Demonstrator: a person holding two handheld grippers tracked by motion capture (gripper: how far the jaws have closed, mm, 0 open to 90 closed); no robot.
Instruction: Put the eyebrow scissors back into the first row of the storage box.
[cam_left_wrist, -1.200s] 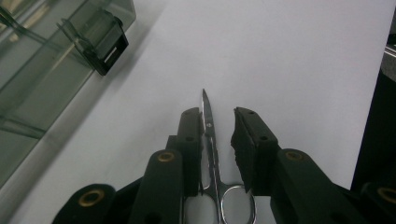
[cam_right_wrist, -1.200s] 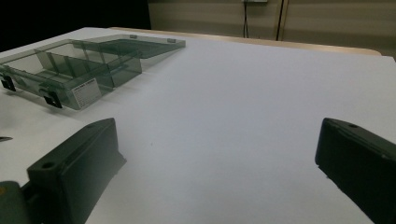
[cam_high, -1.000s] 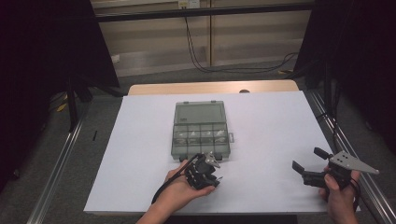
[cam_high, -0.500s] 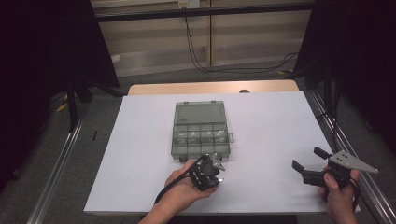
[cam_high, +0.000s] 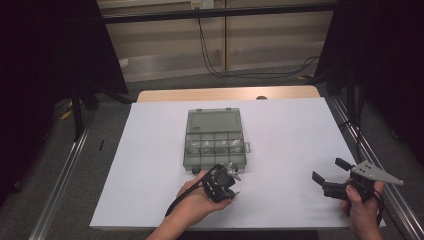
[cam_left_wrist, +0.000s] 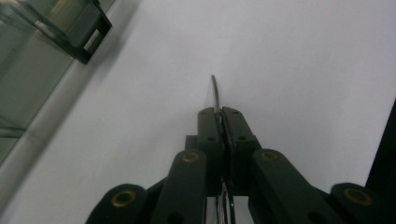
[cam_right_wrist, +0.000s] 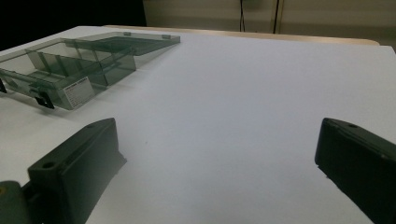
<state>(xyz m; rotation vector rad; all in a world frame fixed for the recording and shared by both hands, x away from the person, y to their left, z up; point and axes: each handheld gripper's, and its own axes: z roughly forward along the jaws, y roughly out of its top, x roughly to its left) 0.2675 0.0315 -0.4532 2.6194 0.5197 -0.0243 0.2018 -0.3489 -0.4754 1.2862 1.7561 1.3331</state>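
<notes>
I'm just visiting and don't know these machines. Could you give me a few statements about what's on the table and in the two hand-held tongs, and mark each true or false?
1. The left tongs are closed on a thin flat metal piece. True.
2. The right tongs are clamped on the box. False: their jaws stand wide apart with nothing between them, well to the right of the box.
3. The clear compartment box lies with its lid folded open. True.
4. The box stands on bare wood. False: it lies on the white sheet that covers the table.
5. The left tongs are near the box's front edge. True.
</notes>
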